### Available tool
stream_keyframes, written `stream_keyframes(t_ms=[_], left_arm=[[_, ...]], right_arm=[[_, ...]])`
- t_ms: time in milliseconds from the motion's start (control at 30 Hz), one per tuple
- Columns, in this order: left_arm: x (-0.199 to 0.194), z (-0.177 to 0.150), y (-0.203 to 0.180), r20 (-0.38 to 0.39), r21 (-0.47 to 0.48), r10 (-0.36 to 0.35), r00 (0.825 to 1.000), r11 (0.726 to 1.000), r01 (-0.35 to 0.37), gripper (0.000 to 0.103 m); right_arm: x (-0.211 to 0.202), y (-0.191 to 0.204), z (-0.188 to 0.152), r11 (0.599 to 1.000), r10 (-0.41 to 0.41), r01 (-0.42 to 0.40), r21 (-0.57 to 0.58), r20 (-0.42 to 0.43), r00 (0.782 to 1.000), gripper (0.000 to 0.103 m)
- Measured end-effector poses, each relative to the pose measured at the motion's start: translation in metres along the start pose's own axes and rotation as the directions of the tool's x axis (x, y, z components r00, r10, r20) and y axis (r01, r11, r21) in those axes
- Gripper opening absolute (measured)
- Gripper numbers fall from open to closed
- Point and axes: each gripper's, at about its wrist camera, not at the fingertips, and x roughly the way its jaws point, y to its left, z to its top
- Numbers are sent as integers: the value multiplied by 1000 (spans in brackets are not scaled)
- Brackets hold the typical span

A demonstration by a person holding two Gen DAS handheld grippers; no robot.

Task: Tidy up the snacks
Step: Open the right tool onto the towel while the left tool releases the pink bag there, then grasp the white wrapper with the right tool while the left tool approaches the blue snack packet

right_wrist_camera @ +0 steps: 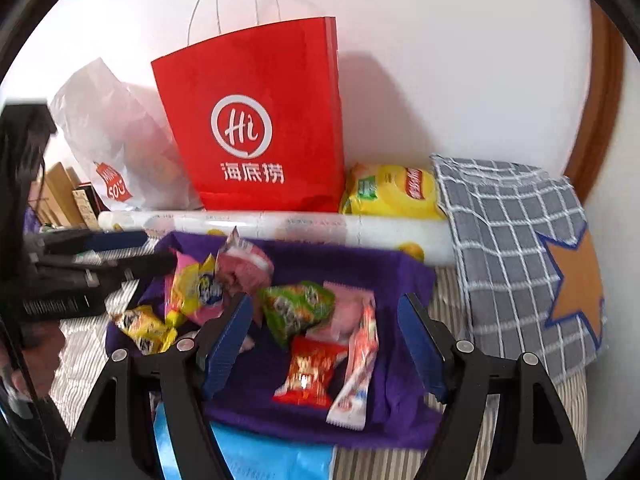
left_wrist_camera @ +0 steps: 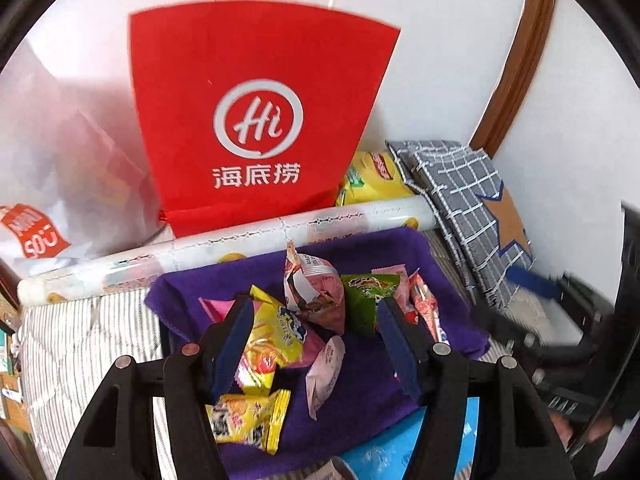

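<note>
Several snack packets [right_wrist_camera: 308, 372] on purple cloth [right_wrist_camera: 400, 272] — long pink-white one [right_wrist_camera: 358, 372] lengthwise, near-upright.

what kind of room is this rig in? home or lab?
Most likely a home, perhaps a bedroom corner: the snacks lie on a purple cloth over striped quilted bedding, with a red paper shopping bag against a white wall and a checked grey fabric bag beside it. No lab bench or fixtures in view.

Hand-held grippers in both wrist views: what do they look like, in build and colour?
Both look alike. The left hand-held gripper and the right hand-held gripper each have two black plastic fingers with triangular cut-outs in their bases, silver round pivot pins at the joints, and flat blue ribbed pads on the inner faces. No cables or printed markings show on them.
</note>
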Motion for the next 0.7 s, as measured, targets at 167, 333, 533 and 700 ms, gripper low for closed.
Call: stream_keyframes(t_ms=[167, 333, 533, 700], left_arm=[[-26, -22, 13, -26, -9, 46, 999, 999, -46, 62], [-50, -51, 38, -34, -52, 82, 996, 995, -84, 62], [-70, -92, 64, -50, -96, 89, 995, 991, -93, 62], [-81, -117, 73, -53, -110, 78, 996, 990, -84, 62]], right_arm=[[-22, 23, -26, 999, 45, -44, 4, -33, 998, 65], [-36, 62, -56, 994, 111, -112, -17, -64, 992, 51], [-37, 105, -91, 987, 142, -149, -61, -103, 984, 39], [-27, 126, -109, 987, 130, -141, -81, -128, 983, 35]])
